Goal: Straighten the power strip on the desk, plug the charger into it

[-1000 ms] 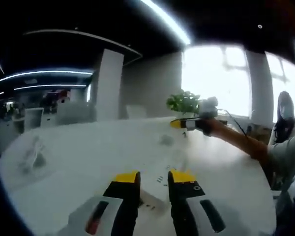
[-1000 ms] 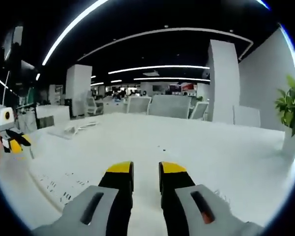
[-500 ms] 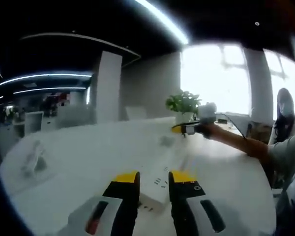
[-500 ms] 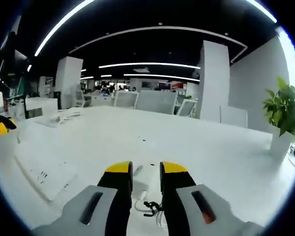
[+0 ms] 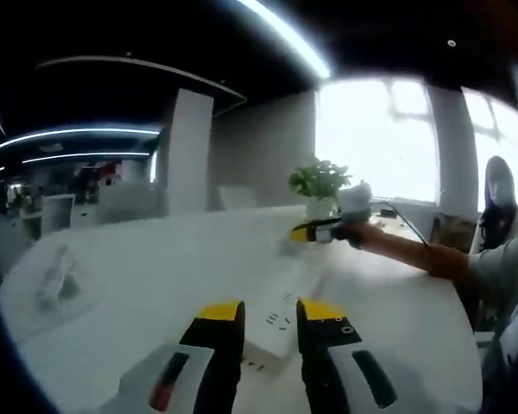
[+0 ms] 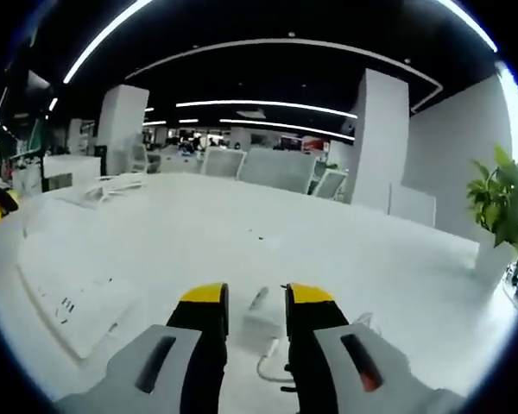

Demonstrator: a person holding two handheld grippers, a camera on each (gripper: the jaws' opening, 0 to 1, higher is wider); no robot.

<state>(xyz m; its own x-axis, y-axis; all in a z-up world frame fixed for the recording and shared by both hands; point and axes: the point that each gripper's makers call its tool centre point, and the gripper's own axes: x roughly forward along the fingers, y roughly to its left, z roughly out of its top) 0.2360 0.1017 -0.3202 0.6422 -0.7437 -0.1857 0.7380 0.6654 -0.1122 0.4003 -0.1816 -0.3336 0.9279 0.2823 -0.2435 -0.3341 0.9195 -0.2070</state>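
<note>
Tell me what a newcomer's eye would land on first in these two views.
In the right gripper view, the white charger with its looped cable lies on the white desk between the right gripper's yellow-tipped jaws. In the left gripper view, the left gripper frames one end of the white power strip, with a potted plant before bright windows beyond.

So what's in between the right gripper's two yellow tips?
The white charger lies on the desk between the right gripper's jaws, seen in the right gripper view.

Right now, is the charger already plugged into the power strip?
No, in the right gripper view the charger lies on the desk between the right gripper's jaws, apart from the power strip.
</note>
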